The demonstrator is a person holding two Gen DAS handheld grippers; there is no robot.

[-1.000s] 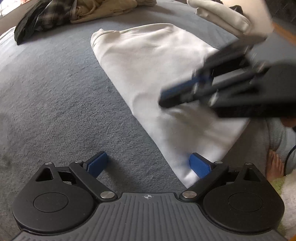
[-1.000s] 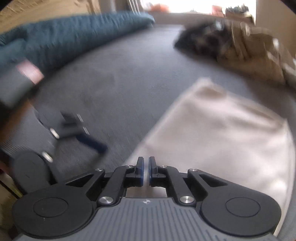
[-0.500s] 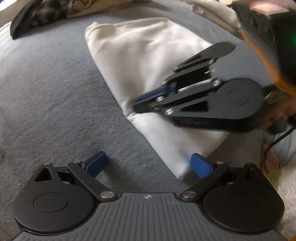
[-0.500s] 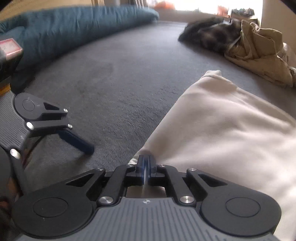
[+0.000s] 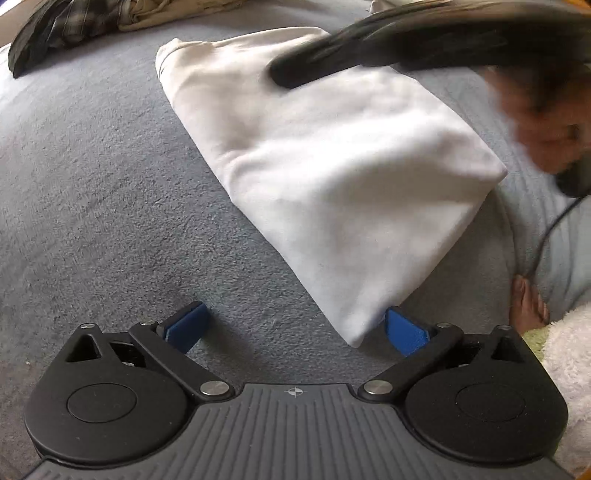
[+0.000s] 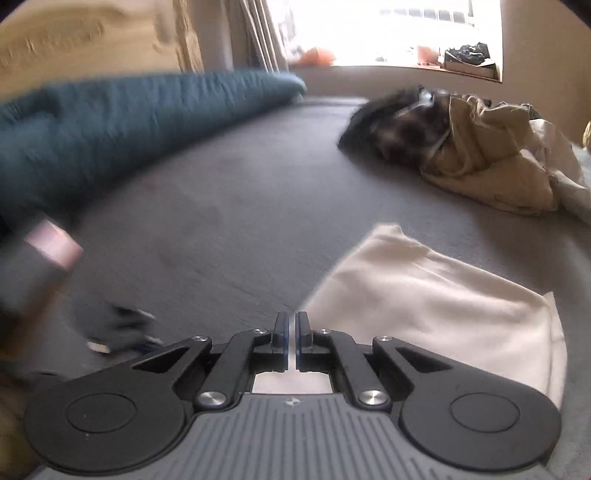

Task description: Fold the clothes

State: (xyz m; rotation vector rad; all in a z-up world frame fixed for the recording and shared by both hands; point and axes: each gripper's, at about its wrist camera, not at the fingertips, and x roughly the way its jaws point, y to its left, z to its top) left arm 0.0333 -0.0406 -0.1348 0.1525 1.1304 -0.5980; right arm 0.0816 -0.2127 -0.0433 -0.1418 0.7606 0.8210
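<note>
Your left gripper (image 5: 293,326) gapes wide at garment (image 5: 332,177) corner; right gripper (image 6: 291,330) nearly closed, prob. empty—careless grab undoes fold.

One folded white garment (image 5: 332,177) lies ahead of the two grippers; farther ahead sit one dark plaid garment (image 6: 395,122) and one tan garment (image 6: 480,158).

Blown-out window (image 6: 384,33) daylight, fisheye-bent edges, motion blur throughout.

No readable text, label, brand or number shows in either wrist view
</note>
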